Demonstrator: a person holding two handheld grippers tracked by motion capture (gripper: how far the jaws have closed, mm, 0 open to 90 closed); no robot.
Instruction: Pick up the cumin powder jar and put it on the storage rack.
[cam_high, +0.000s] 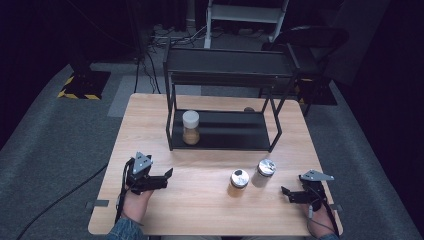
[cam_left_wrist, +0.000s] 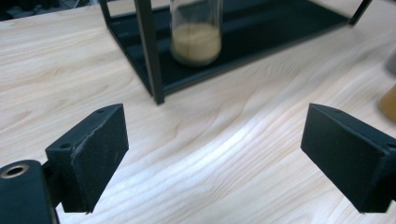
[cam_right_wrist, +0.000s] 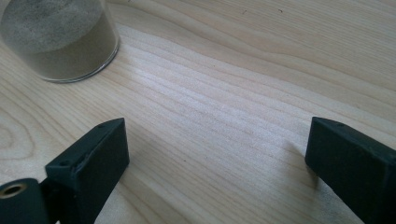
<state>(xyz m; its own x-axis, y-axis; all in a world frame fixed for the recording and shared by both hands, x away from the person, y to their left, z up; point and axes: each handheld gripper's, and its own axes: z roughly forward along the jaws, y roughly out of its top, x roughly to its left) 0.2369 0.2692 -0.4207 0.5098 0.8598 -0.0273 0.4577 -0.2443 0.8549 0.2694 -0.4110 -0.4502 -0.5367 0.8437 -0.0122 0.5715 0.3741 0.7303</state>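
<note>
A light wooden table (cam_high: 210, 200) stands on grey carpet in a dim room, with a black two-tier metal rack (cam_high: 225, 100) occupying its far half.

Two spice jars stand upright on the near half of the tabletop, just beside each other and apart from both grippers. The amber-filled jar (cam_high: 239, 183) is the nearer and more leftward of the pair; the grey-filled jar (cam_high: 263, 173) sits just to its right and slightly farther back. Both carry shiny metal lids. A third jar (cam_high: 190, 127), white-capped with tan contents, stands on the rack's lower shelf at its left end, close to the near-left post.

The left gripper (cam_high: 169, 176) rests low over the table at the near left, well apart from the jars, pointing right. In the left gripper view its fingers (cam_left_wrist: 95, 156) stand wide apart with bare wood between them; nothing is held or touched.

The right gripper (cam_high: 285, 194) lies at the near right, pointing left, near the grey-filled jar. In the right gripper view its fingers (cam_right_wrist: 93, 161) are spread wide over bare tabletop, gripping nothing; the grey-filled jar stands ahead, clear of them.
</note>
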